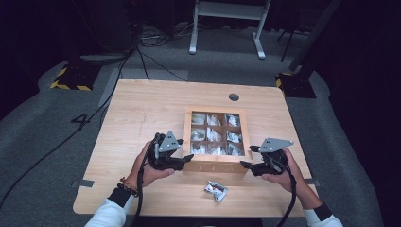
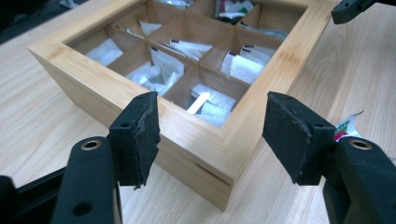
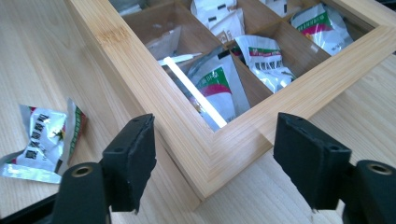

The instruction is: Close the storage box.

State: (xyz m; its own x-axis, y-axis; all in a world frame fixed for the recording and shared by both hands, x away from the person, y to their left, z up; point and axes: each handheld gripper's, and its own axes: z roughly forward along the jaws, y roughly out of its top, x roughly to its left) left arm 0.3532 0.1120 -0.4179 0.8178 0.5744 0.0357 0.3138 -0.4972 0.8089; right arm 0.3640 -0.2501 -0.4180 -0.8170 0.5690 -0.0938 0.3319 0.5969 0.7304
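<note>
Loose foil sachet (image 1: 216, 190) before closed, glass-lidded, nine-compartment bamboo box (image 1: 217, 163).

Loose foil packet (image 1: 216, 190) on wooden table (image 1: 142, 113).

We read only "TEA", faintly, on the front wall of the wooden box (image 1: 215, 167) in the high view; print on the loose sachet (image 3: 44, 135) and on the sachets in the compartments (image 3: 261, 53) is too small to read.
</note>
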